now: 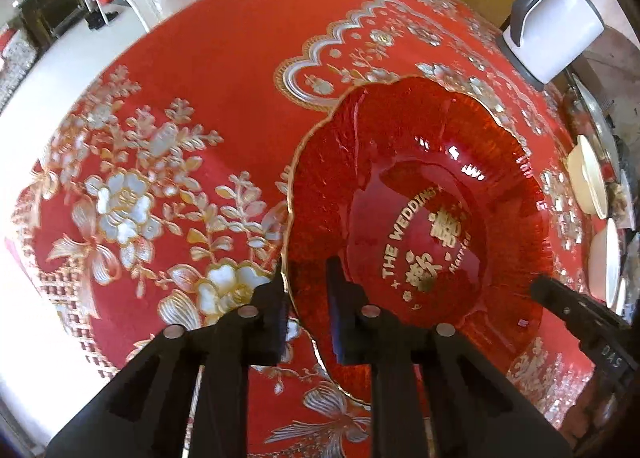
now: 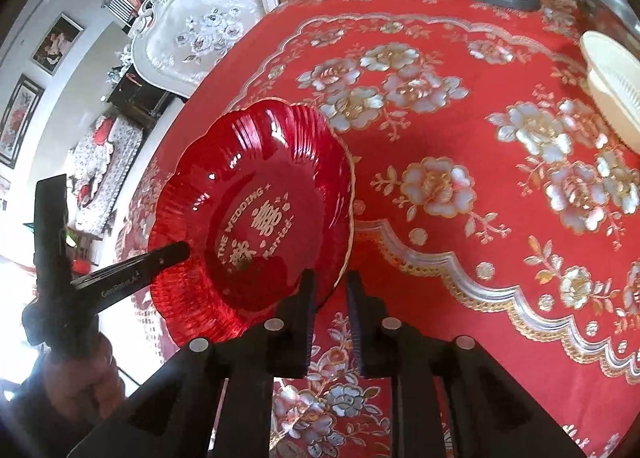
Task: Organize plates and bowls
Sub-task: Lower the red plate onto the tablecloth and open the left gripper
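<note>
You're holding the red scalloped wedding plate point(image 1: 420, 201) up over the red floral tablecloth point(image 1: 160, 177) with both claws. Your left gripper point(image 1: 308, 298) is pinching the plate's gold-edged rim on one side, and your right gripper point(image 2: 332, 298) is clamping the opposite edge. A cream ribbed bowl point(image 2: 612, 89) is sitting well off to the right.

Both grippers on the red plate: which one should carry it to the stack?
Probably right. The right gripper and left gripper both straddle the red plate's rim, but the cream dishes sit on the right gripper's side.
</note>
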Tool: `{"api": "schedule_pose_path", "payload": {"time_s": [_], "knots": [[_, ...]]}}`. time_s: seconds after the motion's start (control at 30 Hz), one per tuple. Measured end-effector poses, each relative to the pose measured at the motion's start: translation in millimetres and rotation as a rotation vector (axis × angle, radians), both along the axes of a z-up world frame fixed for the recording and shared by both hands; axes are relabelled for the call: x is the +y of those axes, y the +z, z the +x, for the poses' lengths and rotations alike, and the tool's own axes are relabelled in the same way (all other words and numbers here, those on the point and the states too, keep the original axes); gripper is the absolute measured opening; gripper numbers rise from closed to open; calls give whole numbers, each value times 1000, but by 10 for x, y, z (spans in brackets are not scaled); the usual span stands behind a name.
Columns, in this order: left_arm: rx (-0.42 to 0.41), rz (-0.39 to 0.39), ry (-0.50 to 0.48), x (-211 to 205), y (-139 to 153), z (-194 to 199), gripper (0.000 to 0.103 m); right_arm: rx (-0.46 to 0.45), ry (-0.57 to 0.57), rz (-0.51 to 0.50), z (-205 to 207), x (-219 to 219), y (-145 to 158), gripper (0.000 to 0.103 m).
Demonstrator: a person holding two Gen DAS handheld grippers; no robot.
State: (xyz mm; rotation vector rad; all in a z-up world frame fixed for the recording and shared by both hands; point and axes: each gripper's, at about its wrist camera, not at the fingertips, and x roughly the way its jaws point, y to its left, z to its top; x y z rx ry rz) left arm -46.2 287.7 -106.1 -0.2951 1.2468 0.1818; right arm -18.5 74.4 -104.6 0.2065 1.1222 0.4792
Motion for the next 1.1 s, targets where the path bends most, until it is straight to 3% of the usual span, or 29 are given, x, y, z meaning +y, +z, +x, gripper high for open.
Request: {"api": "schedule_pose_path", "payload": {"time_s": [0.03,0.07,0.13,0.27,0.37,0.67,1.1], "knots": [[-5,40,5,2,33,0,25,2,-5,2,-5,-21,4,43],[-10,66,10,8,61,10,29,-3,-17,8,-5,-60,25,47],[-32,103,32,40,180,38,48,-38,-41,16,-8,-128,99,48],[-98,209,46,38,485,103,53,-116,-67,23,-72,-320,290,49],[-138,227,20,-78,682,217,68,-155,-92,13,-108,-487,405,50],[-210,224,-112,-841,1010,529,74,-203,-218,35,-371,-1264,550,55],[-250,237,-271,-1846,1187,727,74,-163,-449,67,-968,-2466,307,55]]}}
